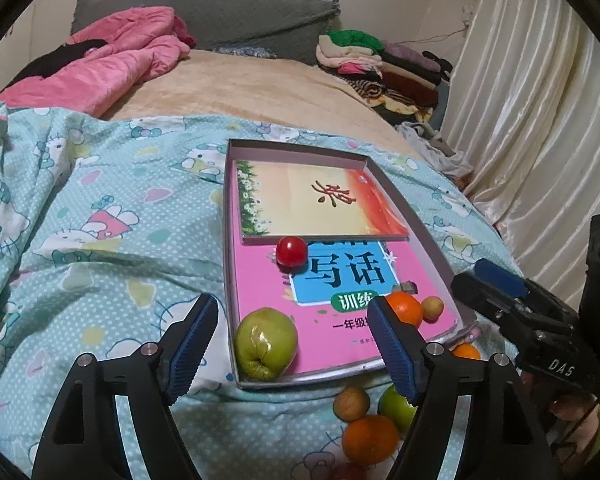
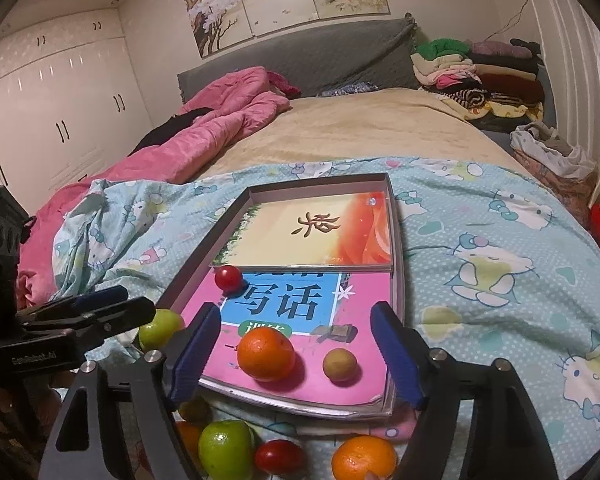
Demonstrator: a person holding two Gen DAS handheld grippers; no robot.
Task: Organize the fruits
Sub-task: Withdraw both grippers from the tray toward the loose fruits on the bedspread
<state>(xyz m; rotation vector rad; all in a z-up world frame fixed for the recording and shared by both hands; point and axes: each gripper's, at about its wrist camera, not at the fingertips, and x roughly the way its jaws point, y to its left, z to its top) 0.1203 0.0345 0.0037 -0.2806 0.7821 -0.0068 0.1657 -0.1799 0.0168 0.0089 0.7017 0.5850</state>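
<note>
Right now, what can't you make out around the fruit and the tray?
- Lower book's title: its top is covered by the upper book in both views.
- Loose fruit below the tray: the right tool hides part of the pile in the right view.
- Orange: cut off by the bottom edge, right view.
- Small grey thing on the book: too small to identify.

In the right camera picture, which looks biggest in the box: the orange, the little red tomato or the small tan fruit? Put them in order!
1. orange
2. small tan fruit
3. red tomato, though it sits farther back, so the last two are unsure.
</note>
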